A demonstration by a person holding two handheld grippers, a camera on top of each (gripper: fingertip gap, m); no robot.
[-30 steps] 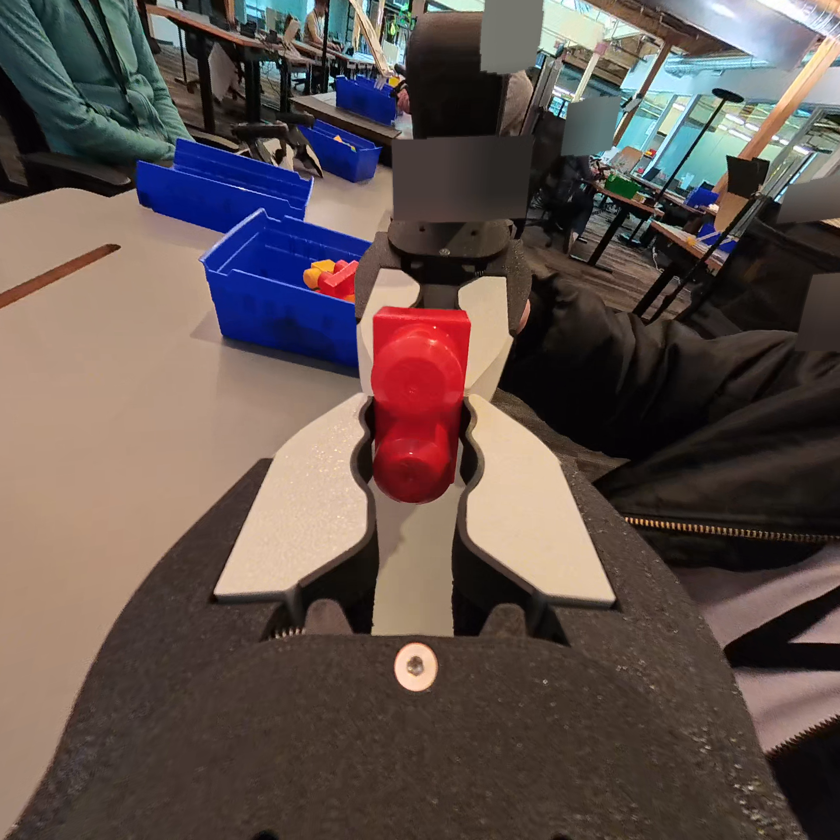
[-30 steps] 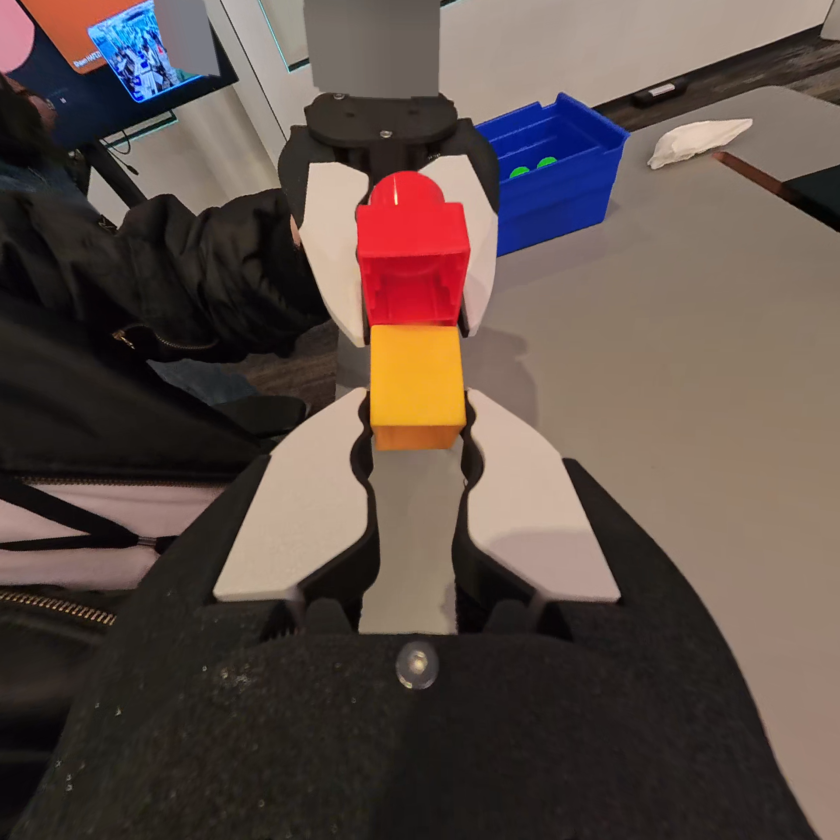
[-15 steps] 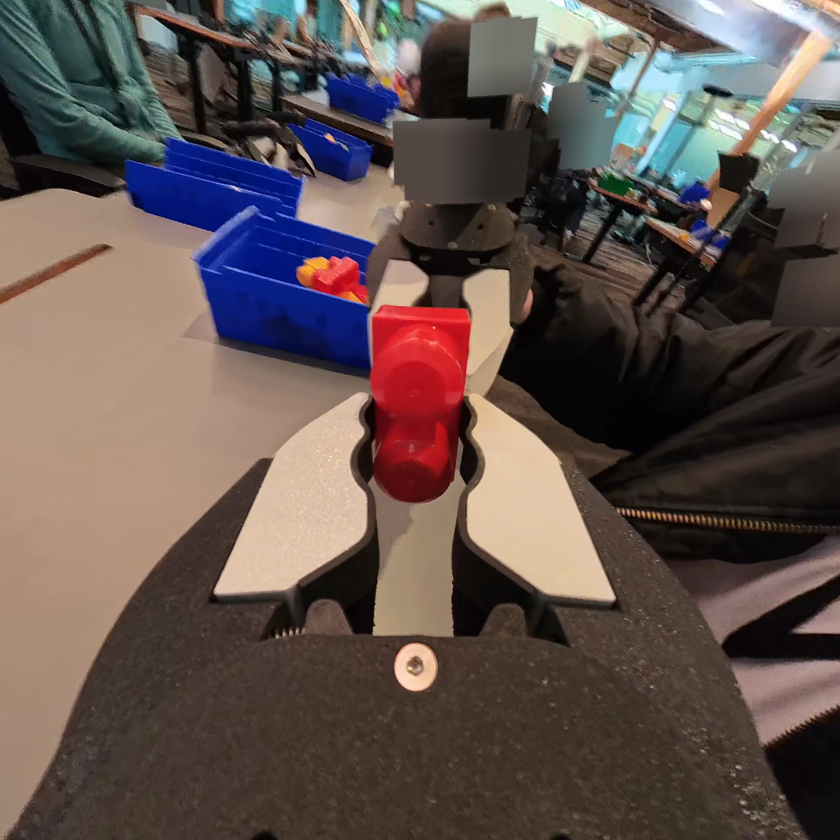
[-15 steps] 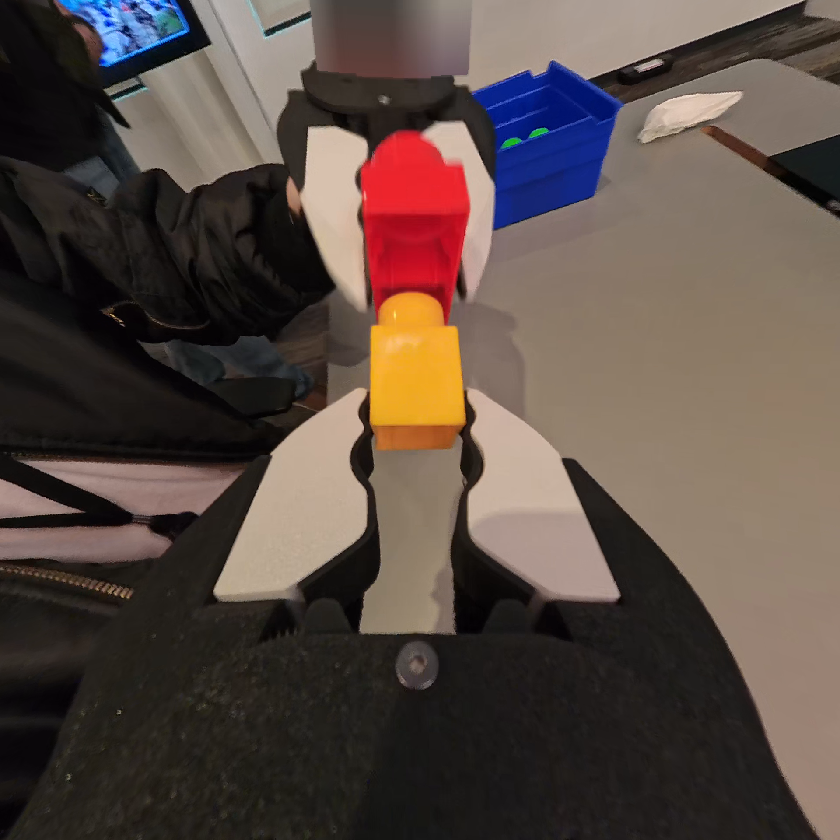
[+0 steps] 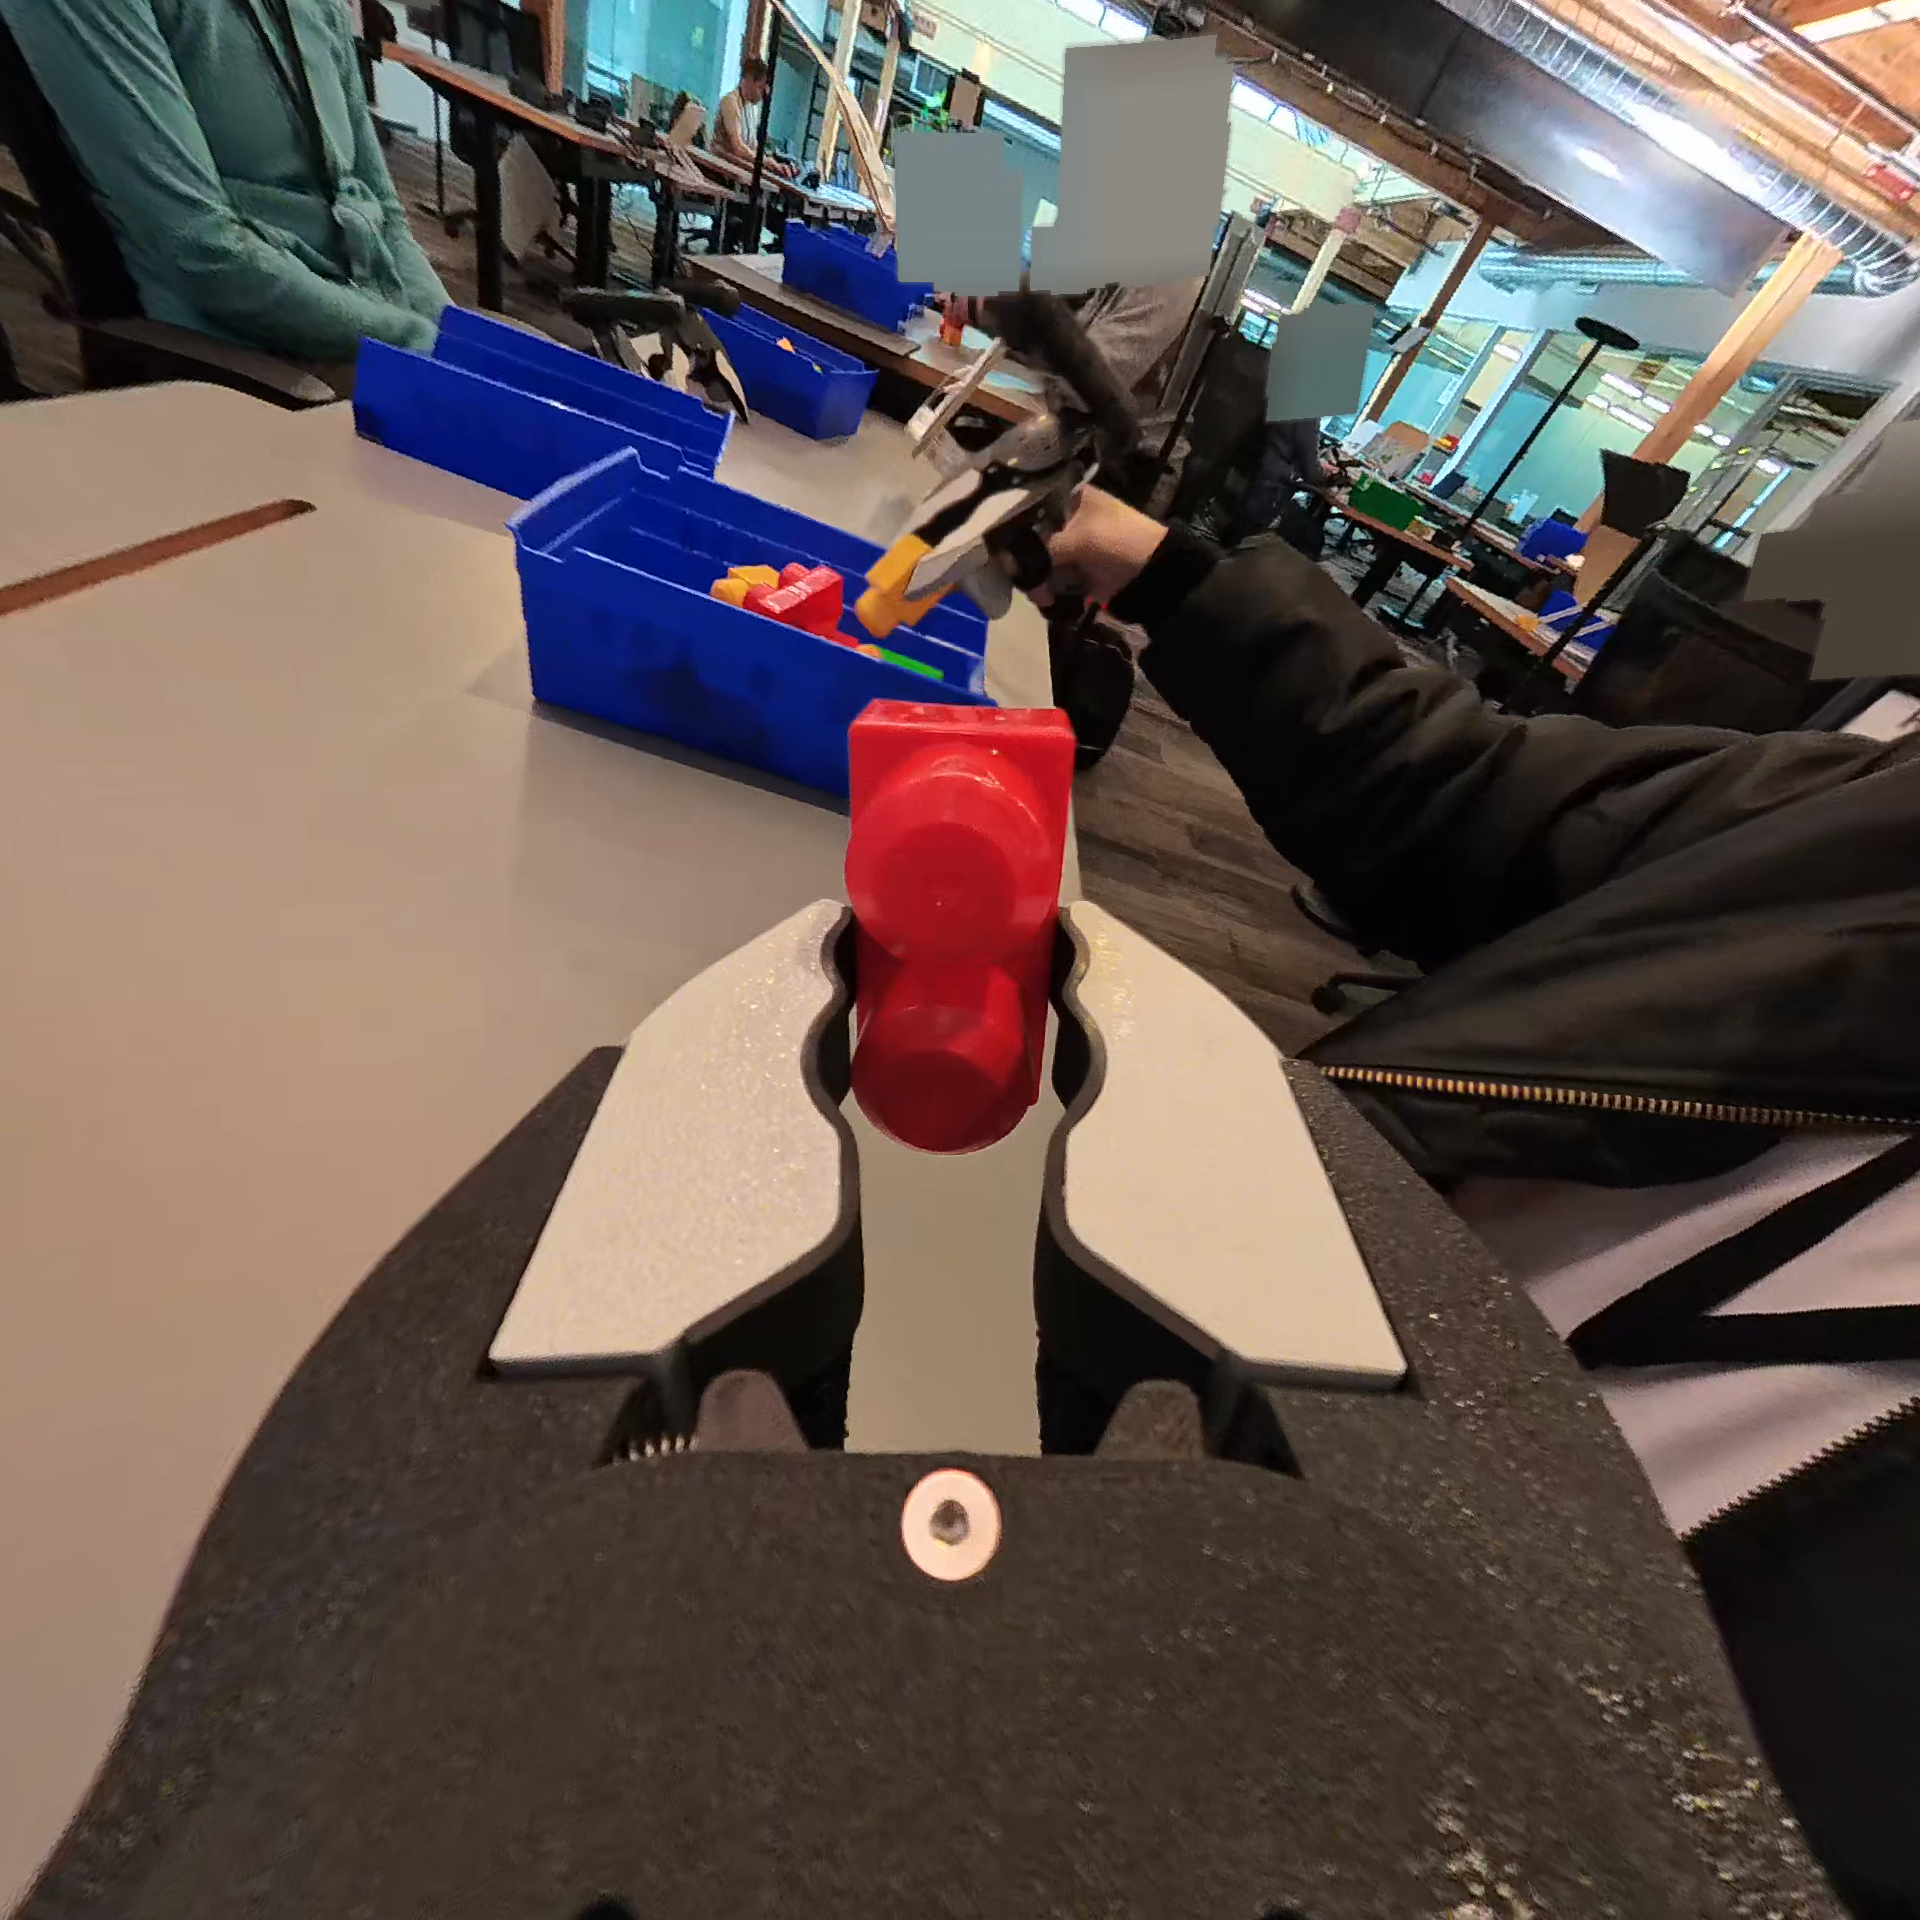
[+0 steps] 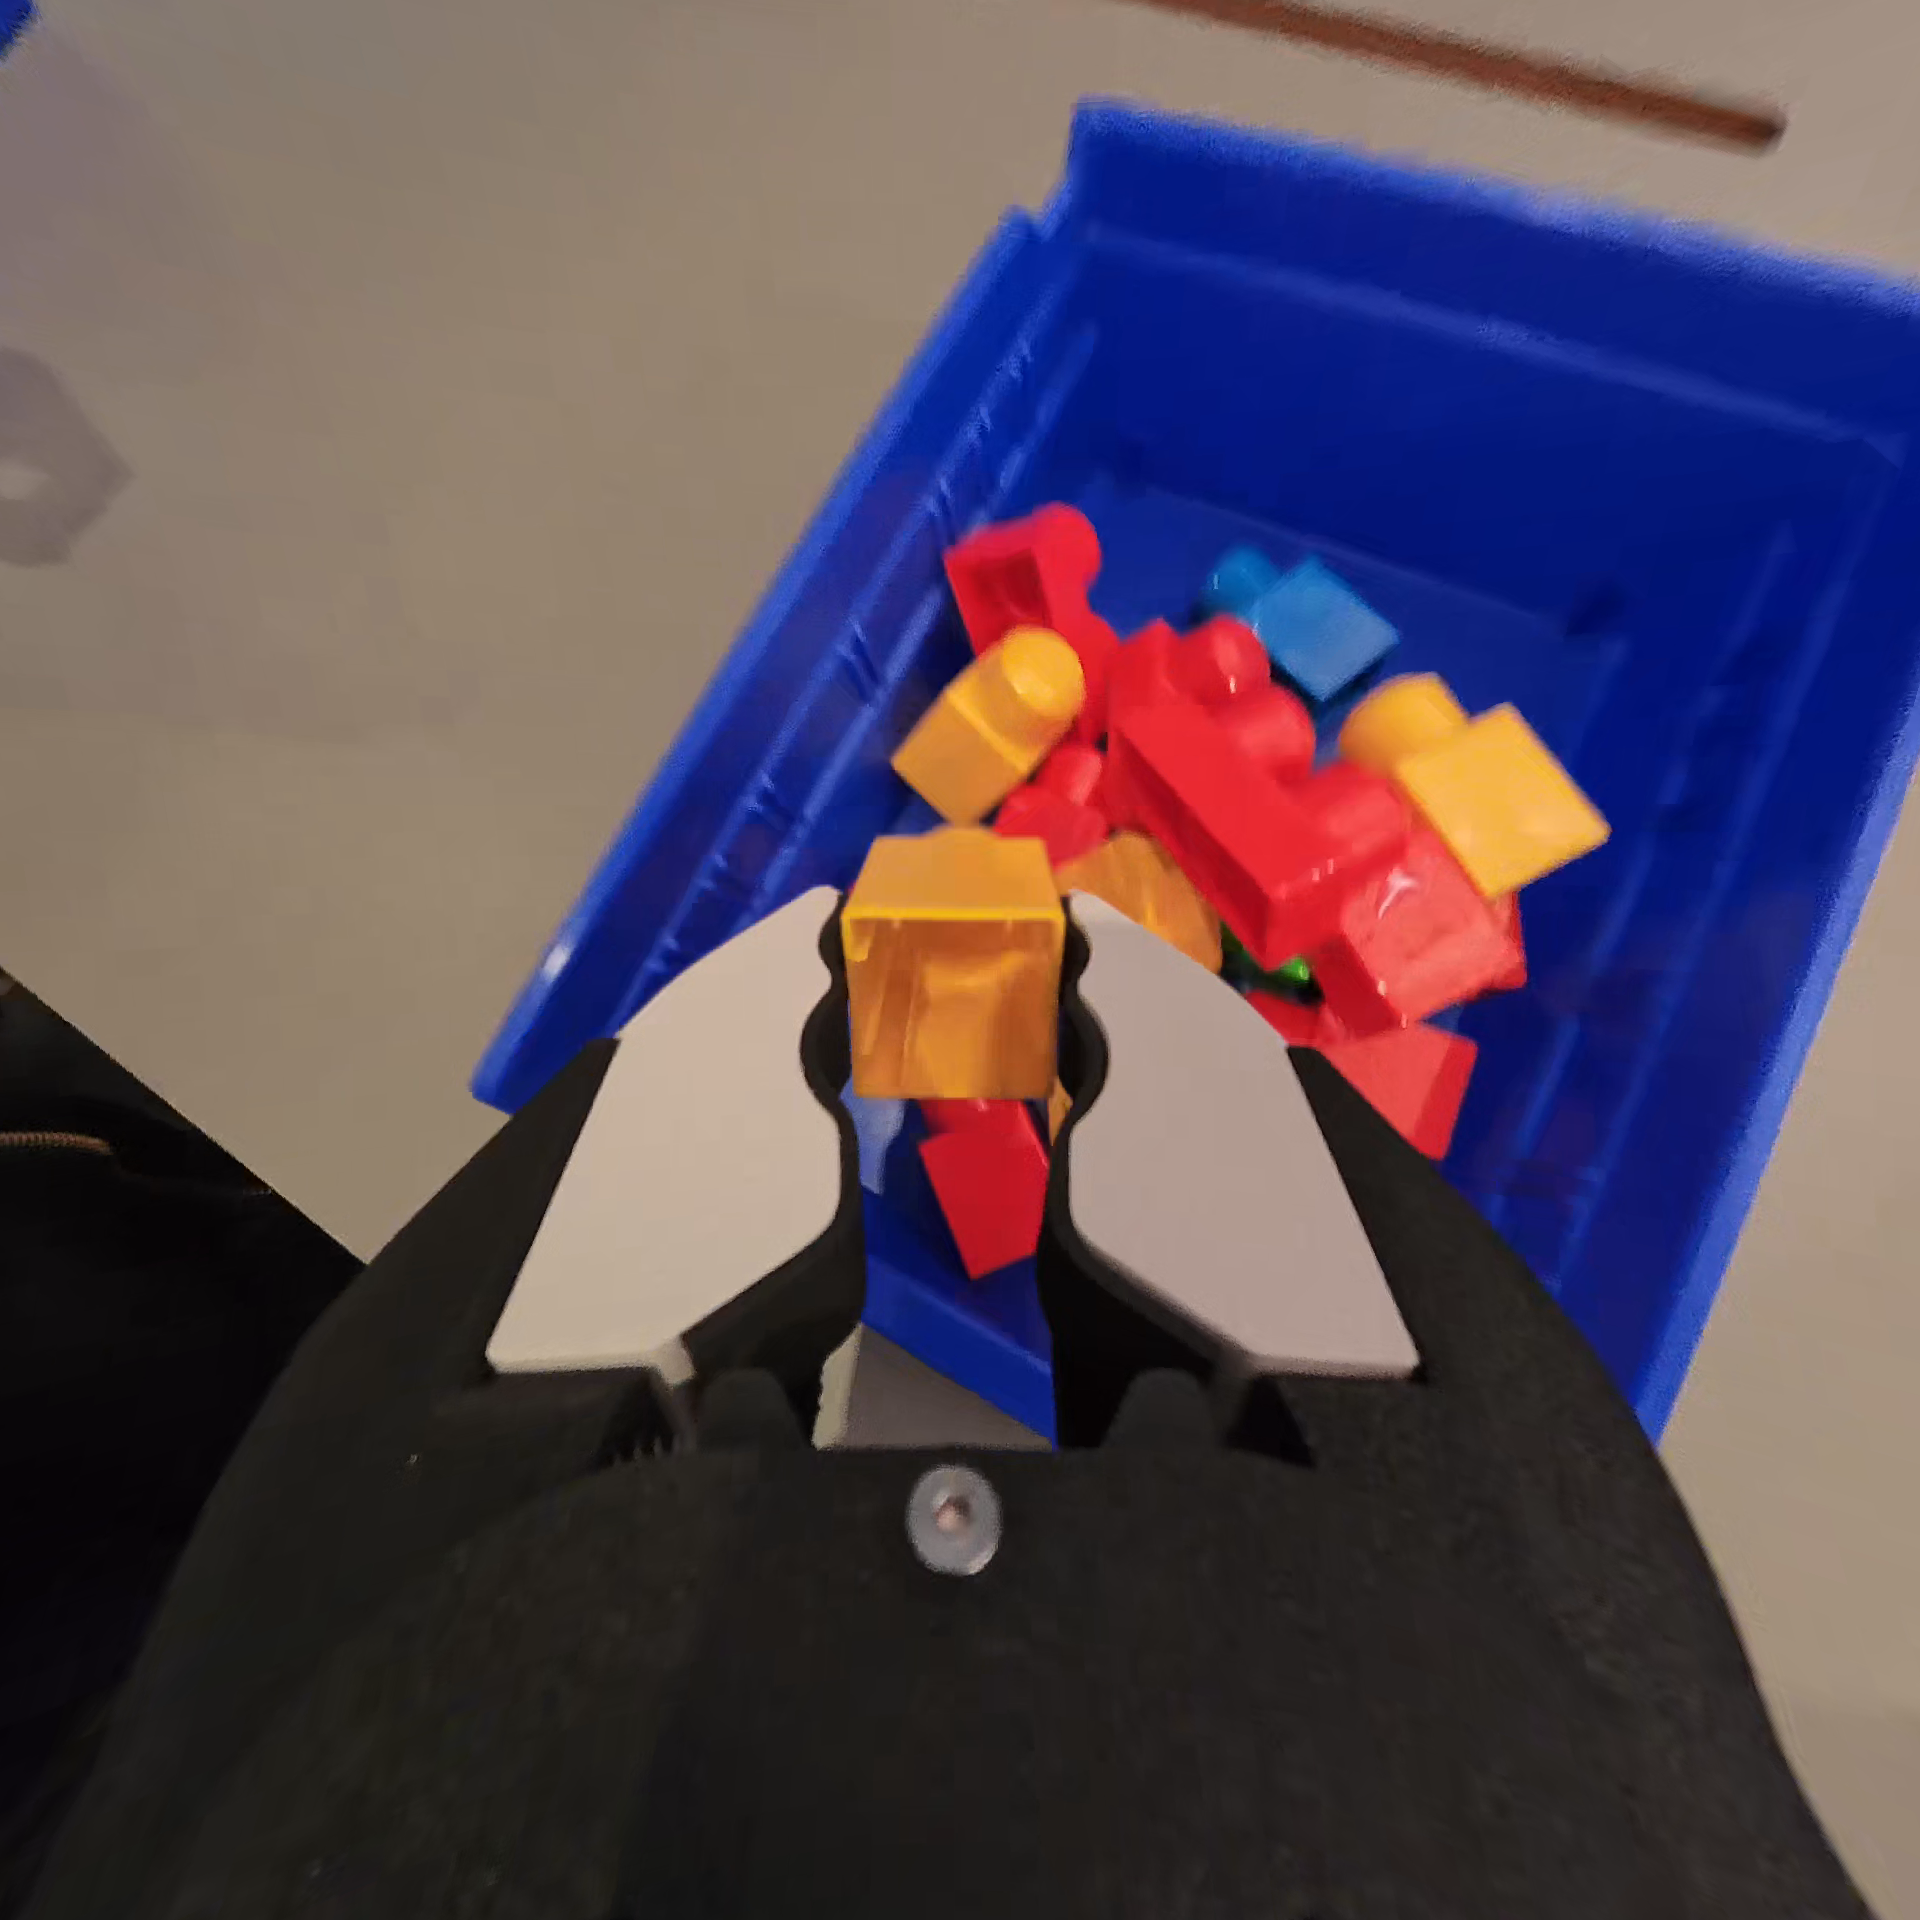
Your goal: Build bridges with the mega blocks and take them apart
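**Blocks parted, one heading for the bin**

Grey desk point(image 5: 260, 935) runs through a busy open office. Above the blue bin point(image 6: 1455, 364), the right hand-held gripper point(image 6: 951, 987) clenches a yellow block point(image 6: 951, 977), tilted down, likely to drop it onto the loose blocks point(image 6: 1247, 790) inside. Meanwhile, the left hand-held gripper point(image 5: 951, 997) grips a red block point(image 5: 956, 883) over the desk edge, studs facing the camera. Motion blur softens the bin; the yellow block's studs are hidden.
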